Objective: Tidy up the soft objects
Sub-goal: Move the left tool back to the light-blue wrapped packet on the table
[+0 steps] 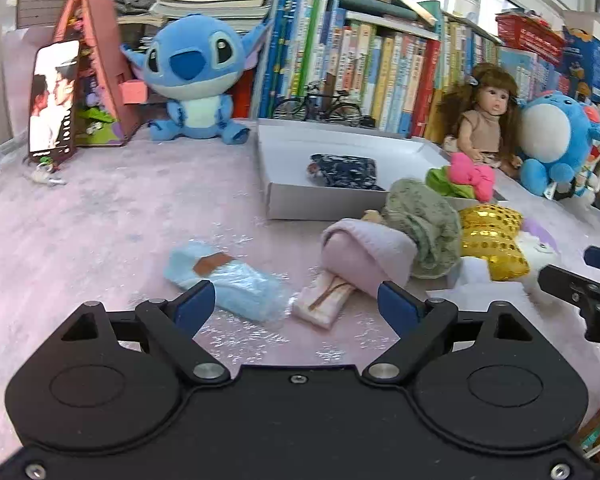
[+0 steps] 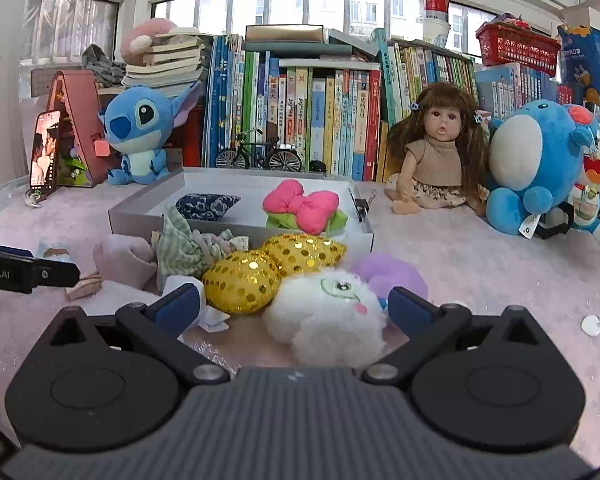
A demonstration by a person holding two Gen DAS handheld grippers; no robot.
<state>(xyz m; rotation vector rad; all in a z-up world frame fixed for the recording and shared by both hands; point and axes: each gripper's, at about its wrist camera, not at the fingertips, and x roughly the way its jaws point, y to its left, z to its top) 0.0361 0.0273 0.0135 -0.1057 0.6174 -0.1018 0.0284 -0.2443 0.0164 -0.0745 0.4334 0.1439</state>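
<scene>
A white box (image 2: 140,210) holds a dark blue patterned pouch (image 2: 206,206) and a pink bow on green cloth (image 2: 302,206). In front of it lie a gold sequin cushion (image 2: 268,270), a white fluffy plush (image 2: 326,316), a purple plush (image 2: 392,274) and green checked cloth (image 2: 180,248). My right gripper (image 2: 294,312) is open, its jaws on either side of the white plush. My left gripper (image 1: 296,306) is open above the pink cover, near a wrapped light blue item (image 1: 228,280), a small pink packet (image 1: 324,300), a pink roll (image 1: 368,256) and a green knit piece (image 1: 424,224).
A Stitch plush (image 1: 196,76), a doll (image 2: 436,152), a blue round plush (image 2: 536,164) and a model bicycle (image 2: 258,156) stand before a row of books (image 2: 320,112). A phone (image 1: 54,100) leans on a pink house-shaped case at the left.
</scene>
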